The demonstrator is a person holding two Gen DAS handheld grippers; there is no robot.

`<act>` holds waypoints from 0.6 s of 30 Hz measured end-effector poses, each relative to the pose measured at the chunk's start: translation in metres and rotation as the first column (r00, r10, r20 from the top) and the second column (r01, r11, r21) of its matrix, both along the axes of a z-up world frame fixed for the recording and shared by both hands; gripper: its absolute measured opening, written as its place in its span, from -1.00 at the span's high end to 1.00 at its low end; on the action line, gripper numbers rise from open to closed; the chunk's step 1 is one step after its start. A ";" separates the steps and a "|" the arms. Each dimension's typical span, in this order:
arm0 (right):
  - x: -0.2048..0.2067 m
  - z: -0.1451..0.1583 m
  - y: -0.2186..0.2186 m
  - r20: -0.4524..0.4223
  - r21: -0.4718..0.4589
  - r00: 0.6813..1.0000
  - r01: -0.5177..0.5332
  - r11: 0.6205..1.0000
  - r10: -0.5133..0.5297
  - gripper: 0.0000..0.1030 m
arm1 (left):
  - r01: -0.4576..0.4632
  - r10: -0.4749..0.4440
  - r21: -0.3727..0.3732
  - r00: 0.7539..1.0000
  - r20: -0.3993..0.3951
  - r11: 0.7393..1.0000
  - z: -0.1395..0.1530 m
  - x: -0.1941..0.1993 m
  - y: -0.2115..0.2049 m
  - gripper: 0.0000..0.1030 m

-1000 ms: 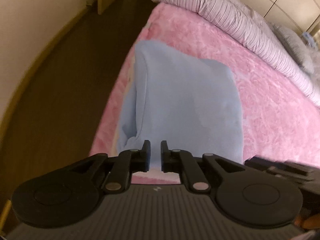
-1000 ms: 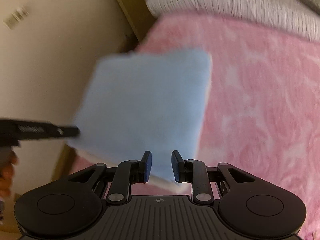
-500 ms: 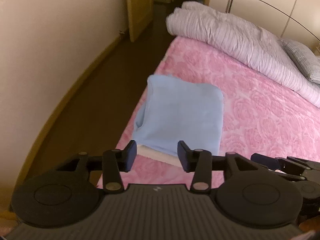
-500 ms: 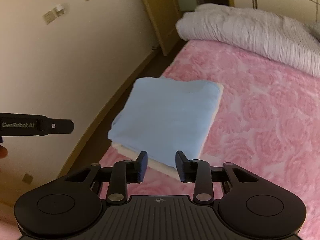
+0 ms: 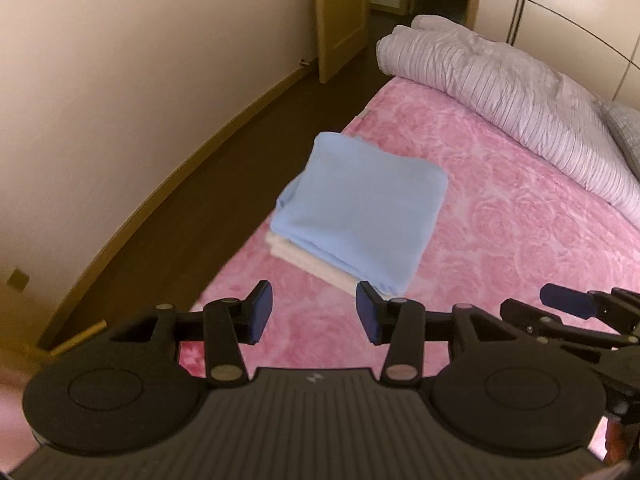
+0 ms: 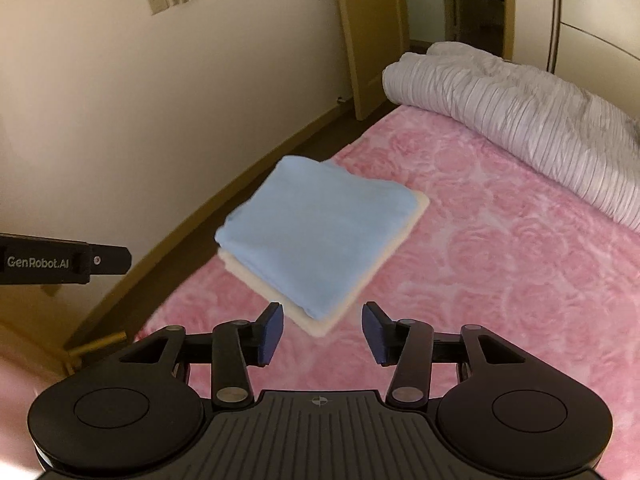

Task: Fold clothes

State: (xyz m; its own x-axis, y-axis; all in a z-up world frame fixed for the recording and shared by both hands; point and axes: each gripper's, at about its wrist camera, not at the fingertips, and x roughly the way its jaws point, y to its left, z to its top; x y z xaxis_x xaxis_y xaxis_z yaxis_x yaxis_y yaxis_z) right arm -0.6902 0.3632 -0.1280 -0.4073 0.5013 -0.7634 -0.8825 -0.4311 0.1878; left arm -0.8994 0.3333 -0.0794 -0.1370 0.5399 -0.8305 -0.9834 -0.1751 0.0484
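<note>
A folded light blue garment [image 5: 360, 212] lies on top of a folded cream garment [image 5: 308, 262] near the left edge of the pink bed [image 5: 500, 232]. The stack also shows in the right wrist view, blue garment [image 6: 316, 232] over cream garment [image 6: 320, 320]. My left gripper [image 5: 314, 316] is open and empty, held above the bed short of the stack. My right gripper [image 6: 322, 332] is open and empty, also short of the stack. The right gripper's tip shows in the left wrist view [image 5: 568, 306].
A rolled striped duvet [image 5: 520, 92] lies along the far side of the bed. Dark floor [image 5: 180, 208] and a cream wall run to the left of the bed. A wooden door [image 6: 372, 32] stands open beyond. The left gripper's side shows in the right wrist view [image 6: 60, 262].
Both grippers let go of the blue garment, opened, and pulled back and up from the stack. The blue garment now rests folded on the cream one.
</note>
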 end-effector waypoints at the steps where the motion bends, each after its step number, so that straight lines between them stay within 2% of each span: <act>1: 0.007 0.002 -0.003 0.009 0.007 1.000 -0.015 1.000 0.014 0.07 | -0.019 0.019 0.010 1.000 0.000 1.000 0.002 0.008 -0.007 0.19; 4: 0.030 0.011 -0.012 0.014 0.037 0.998 -0.061 0.997 0.061 0.07 | -0.070 0.071 0.049 0.997 -0.007 0.996 0.008 0.035 -0.030 0.18; 9: 0.069 0.028 -0.027 0.016 0.084 0.997 -0.080 0.993 0.079 0.07 | -0.143 0.148 0.098 0.988 -0.046 0.985 0.020 0.083 -0.063 0.14; 13: 0.100 0.039 -0.040 -0.012 0.085 0.995 -0.102 0.991 0.103 0.07 | -0.197 0.203 0.136 0.979 -0.028 0.971 0.028 0.117 -0.092 0.14; 18: 0.133 0.047 -0.045 -0.047 0.057 0.991 -0.125 0.991 0.128 0.07 | -0.228 0.232 0.110 0.972 -0.024 0.967 0.026 0.150 -0.113 0.16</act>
State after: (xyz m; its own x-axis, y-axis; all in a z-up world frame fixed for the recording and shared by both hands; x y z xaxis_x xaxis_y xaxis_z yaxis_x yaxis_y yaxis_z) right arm -0.5575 0.3178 -0.0809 -0.5074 0.4829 -0.7137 -0.8102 -0.5493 0.2044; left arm -0.7493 0.2199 -0.0530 -0.2972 0.5744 -0.7628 -0.9138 -0.4027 0.0528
